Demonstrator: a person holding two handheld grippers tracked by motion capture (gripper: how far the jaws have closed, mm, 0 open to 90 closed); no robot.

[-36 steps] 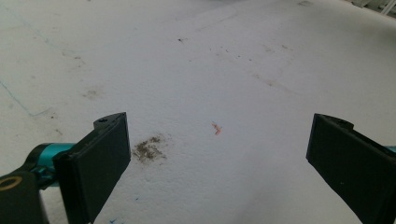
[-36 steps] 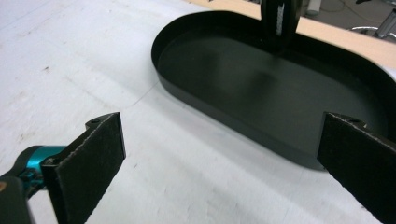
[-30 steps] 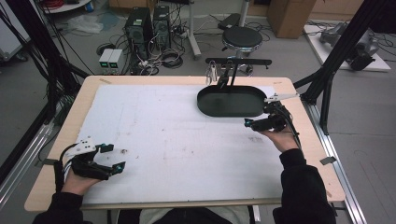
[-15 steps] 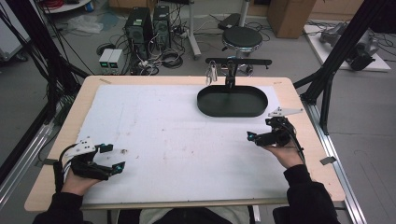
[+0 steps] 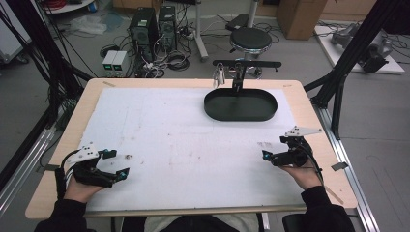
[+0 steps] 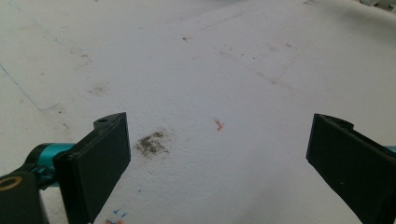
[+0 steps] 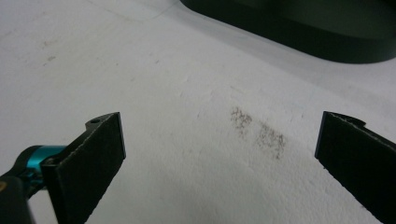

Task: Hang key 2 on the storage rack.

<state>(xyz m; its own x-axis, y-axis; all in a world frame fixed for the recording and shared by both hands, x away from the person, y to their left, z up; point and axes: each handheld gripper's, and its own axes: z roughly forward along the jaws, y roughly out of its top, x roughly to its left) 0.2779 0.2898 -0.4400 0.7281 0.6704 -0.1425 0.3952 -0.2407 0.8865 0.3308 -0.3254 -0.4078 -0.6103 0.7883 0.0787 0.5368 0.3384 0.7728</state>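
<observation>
My left gripper [image 5: 116, 164] rests open at the near left of the white mat [image 5: 183, 145], held by a hand in a dark sleeve. In the left gripper view its jaws [image 6: 217, 161] stand wide apart over bare mat with nothing between them. My right gripper [image 5: 273, 149] sits open at the near right of the mat, well in front of the black oval tray [image 5: 240, 116]. Seen from the right gripper view, the jaws [image 7: 219, 161] are spread wide and hold nothing. The tray [image 7: 299, 42] lies ahead at the top.
A black stand [image 5: 247, 64] with a small metal item [image 5: 218, 75] hanging from it rises behind the tray. Dark smudges [image 6: 152, 143] [image 7: 259, 130] mark the mat. The wooden table edge [image 5: 333, 164] runs close to the right gripper.
My right gripper has drawn back from beside the tray toward the near right of the table. The left gripper has stayed in place.
</observation>
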